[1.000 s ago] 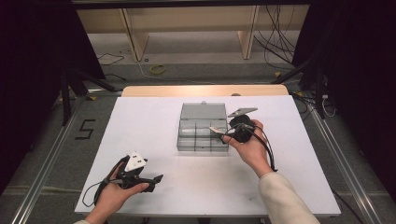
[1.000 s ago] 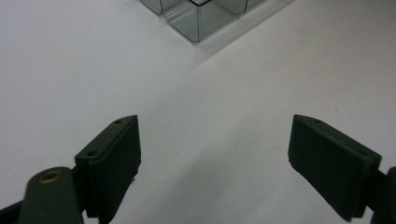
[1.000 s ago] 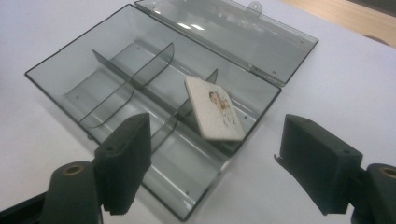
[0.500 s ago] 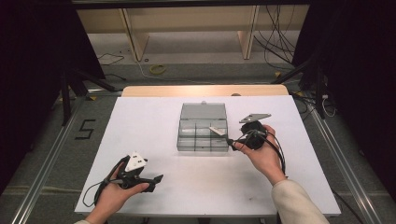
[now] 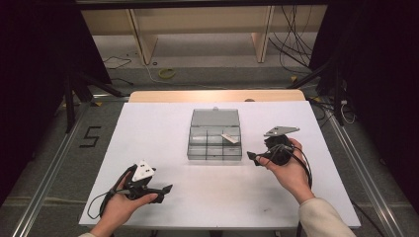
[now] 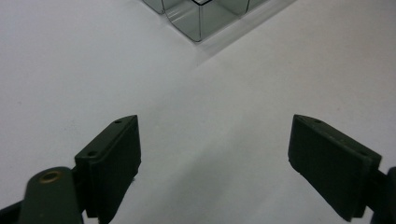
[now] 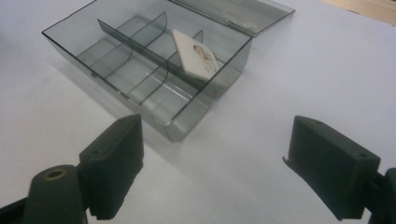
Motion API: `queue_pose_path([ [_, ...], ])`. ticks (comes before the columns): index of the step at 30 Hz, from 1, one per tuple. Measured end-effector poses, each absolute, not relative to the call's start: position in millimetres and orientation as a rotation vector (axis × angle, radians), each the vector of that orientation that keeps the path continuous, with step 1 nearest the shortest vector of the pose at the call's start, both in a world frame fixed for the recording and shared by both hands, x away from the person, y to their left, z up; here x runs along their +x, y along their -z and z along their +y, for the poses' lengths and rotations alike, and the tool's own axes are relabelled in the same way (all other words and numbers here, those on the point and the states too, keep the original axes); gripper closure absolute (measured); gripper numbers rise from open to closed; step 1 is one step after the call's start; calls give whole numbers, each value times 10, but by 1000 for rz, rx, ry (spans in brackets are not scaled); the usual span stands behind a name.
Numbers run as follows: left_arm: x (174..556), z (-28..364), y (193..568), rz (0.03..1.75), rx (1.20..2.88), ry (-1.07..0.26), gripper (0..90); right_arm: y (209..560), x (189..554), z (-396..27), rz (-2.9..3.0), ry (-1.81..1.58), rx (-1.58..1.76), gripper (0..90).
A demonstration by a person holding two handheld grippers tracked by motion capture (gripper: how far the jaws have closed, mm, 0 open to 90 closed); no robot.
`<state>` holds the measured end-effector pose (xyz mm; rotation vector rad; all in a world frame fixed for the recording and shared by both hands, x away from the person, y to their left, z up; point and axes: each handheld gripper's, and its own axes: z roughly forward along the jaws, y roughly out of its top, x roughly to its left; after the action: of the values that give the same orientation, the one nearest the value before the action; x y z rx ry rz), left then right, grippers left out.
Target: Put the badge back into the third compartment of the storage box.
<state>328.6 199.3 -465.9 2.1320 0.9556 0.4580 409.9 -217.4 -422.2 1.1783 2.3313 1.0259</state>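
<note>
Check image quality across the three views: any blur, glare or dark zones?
High view: table evenly lit, surroundings near black, box soft. Left gripper view: jaws sharp, box corner slightly soft, faint shadows. Right gripper view: box and card sharp, mild glare on the lid.

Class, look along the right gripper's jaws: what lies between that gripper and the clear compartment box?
Nothing: in the right gripper view, bare white table runs from the open right gripper to the clear compartment box.
</note>
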Motion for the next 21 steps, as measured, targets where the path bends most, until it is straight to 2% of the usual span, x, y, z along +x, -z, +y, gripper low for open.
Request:
queue_pose_path([
  [21,3287,1998,4664,964,2125,-463,166,4349,3828,-2448,2296,-1089,1165,165],
])
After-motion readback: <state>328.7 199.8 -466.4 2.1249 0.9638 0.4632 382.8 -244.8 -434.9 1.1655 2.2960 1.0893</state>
